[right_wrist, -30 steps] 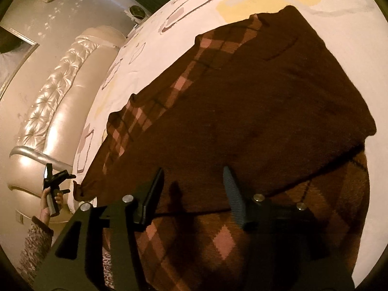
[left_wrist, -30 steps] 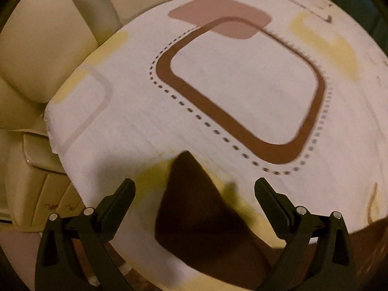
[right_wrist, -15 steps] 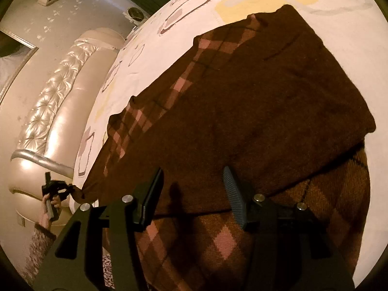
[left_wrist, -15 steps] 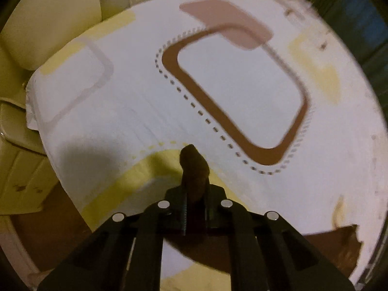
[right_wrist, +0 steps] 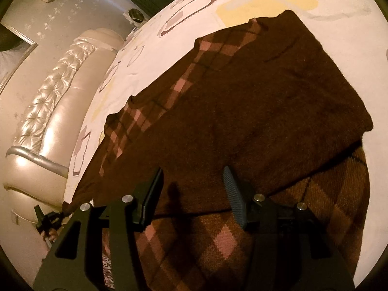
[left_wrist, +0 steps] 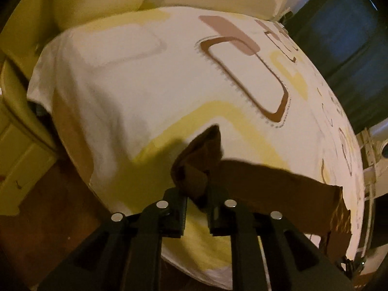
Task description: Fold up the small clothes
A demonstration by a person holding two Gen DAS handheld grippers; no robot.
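My left gripper (left_wrist: 197,200) has its 2 fingers pinched on a corner of the brown sweater (left_wrist: 197,162). The bunched tip of the knit sticks up just ahead of the fingertips, and from there a long strip of it runs off to the right across the bedsheet (left_wrist: 150,92). That sheet is white with yellow and brown rounded-rectangle shapes, and it spreads out ahead of this gripper. Beyond it, up top, there's the cream padded headboard (left_wrist: 97,2), and low on the left a cream cabinet (left_wrist: 17,167) by the wood floor.

My right gripper (right_wrist: 191,194) is spread wide, both fingers apart and hovering over the same sweater (right_wrist: 254,111), nothing between them. The plain dark brown part lies straight ahead of it and fills most of the view, with a pink-and-brown argyle band along its left edge and more argyle right under the fingers and to the right. A folded edge crosses right below the fingertips. Whether the tips touch the knit, I can't tell.

Far off to the lower left in the right view you can see the left gripper (right_wrist: 49,218) holding the stretched-out corner, next to the tufted headboard (right_wrist: 48,111).
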